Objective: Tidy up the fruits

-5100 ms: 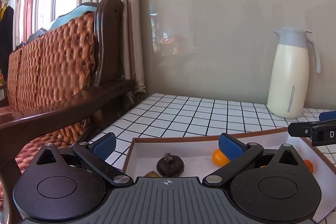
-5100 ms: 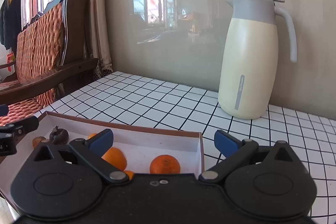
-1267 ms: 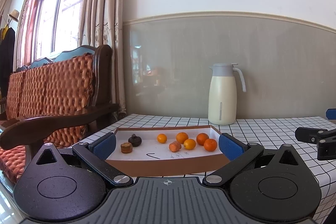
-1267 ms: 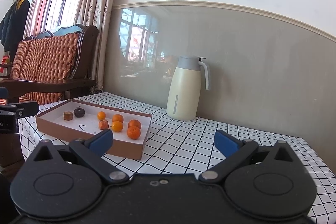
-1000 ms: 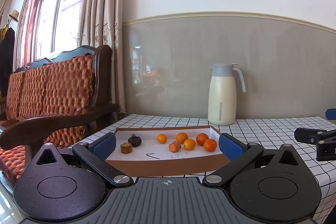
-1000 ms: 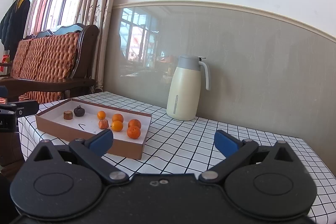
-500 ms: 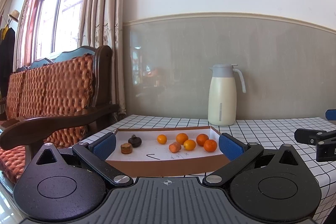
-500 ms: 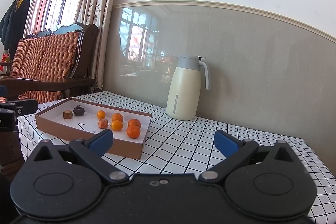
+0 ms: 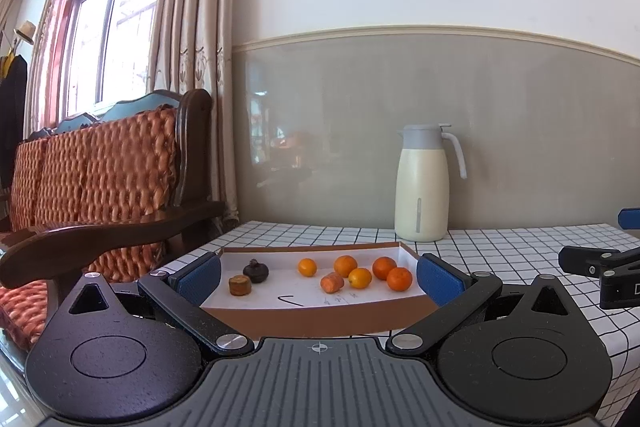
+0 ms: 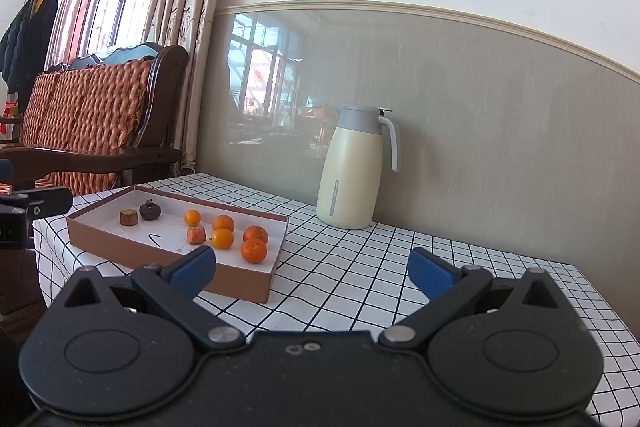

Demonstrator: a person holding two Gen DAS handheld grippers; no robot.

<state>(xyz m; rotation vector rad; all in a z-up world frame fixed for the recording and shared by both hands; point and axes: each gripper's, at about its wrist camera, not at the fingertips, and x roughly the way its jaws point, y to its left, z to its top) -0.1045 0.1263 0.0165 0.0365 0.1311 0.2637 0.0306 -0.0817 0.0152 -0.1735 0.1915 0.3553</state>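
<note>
A shallow brown cardboard tray [image 9: 320, 319] [image 10: 168, 261] with a white inside lies on the checked tablecloth. In it sit several orange citrus fruits [image 9: 399, 279] [image 10: 253, 250], a cut orange piece [image 9: 332, 282] [image 10: 196, 235], a dark purple fruit [image 9: 255, 270] [image 10: 150, 211] and a small brown chunk [image 9: 240, 285] [image 10: 129, 216]. My left gripper [image 9: 319, 277] is open, held back in front of the tray's near wall, with nothing between its blue pads. My right gripper [image 10: 312, 269] is open and empty, right of the tray over the cloth.
A cream thermos jug [image 9: 421, 183] [image 10: 352, 167] with a grey lid stands by the grey wall behind the tray. A wooden sofa [image 9: 100, 195] with orange cushions stands at the left, beside curtains and a window. The table's edge [image 9: 616, 379] falls off at the right.
Five seconds ago both grippers hung close over the tray; they have since pulled back and away. Over the last second nothing visibly moved.
</note>
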